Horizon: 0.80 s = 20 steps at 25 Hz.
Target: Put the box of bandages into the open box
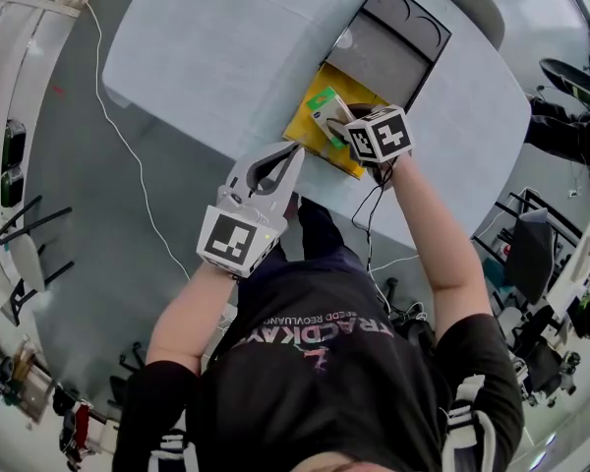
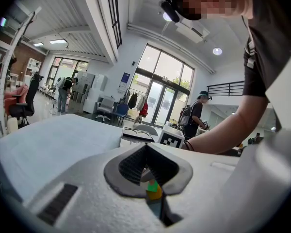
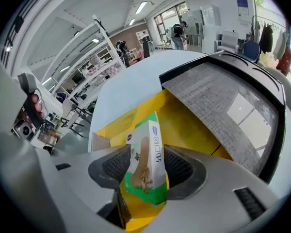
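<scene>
Bandage box and its target both sit at the near edge of a wide pale table, right in front of the person. The open box is next in size: a shallow tray with a yellow inside and a grey-lined lid folded back flat on the far side.

The left gripper hovers just beside the tray's near left corner. Its jaws are pressed together with nothing in them, and it plays no part here.

The right gripper points steeply down over the tray's near right part. Its jaws are spread wide, with the small white-and-green carton standing between the pads but not squeezed by either one.

The carton is on end and tilted. Its long axis runs along the jaws, its top leans toward the lid, and its lower end is down against the yellow inside. Whether it rests fully on the tray floor is hidden by the jaws.

With the carton directly between the open pads, it would probably tip flat into the tray if the right gripper were drawn straight back along that axis.
</scene>
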{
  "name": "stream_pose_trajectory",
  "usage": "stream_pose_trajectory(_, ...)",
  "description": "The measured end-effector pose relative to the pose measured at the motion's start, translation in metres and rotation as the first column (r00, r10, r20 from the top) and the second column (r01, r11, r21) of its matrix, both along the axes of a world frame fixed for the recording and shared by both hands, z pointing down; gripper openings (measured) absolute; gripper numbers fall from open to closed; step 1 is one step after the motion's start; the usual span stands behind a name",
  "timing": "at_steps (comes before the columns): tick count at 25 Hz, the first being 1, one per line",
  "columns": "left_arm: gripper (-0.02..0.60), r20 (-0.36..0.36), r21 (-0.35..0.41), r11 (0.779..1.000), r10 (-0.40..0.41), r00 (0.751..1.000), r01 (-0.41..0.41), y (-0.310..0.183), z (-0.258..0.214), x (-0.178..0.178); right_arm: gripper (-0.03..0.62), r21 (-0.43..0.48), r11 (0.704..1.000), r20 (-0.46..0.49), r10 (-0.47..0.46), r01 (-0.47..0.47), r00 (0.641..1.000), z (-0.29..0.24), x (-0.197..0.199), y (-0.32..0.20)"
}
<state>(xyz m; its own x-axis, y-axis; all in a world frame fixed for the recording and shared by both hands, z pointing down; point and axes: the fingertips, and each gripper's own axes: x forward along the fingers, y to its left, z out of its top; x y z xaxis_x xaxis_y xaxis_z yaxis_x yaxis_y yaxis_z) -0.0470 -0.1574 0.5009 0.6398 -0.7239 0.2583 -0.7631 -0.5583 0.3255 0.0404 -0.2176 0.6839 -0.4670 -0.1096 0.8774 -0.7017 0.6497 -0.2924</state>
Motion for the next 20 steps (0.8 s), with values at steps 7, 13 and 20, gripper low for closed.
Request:
stream_pose_trajectory(7,0.017,0.004,0.029,0.999,0.013,1.000,-0.013,0.000,-0.010,0.000,0.207,0.062,0.997,0.016,0.049,-0.050,0.999,-0.019,0.009,-0.008)
stream_pose_trajectory(13,0.017,0.016,0.072,0.997,0.033,0.999,-0.035,0.004,-0.024,0.002,0.113,0.160,0.978,0.100,0.119,-0.134,0.988,-0.055,0.013,-0.013)
stream_pose_trajectory(20,0.016,0.011,0.097,0.995,0.019,1.000,-0.020,0.009,-0.057,-0.001,0.012,0.360,0.873,0.368,0.189,-0.327,0.910,-0.154,0.012,-0.014)
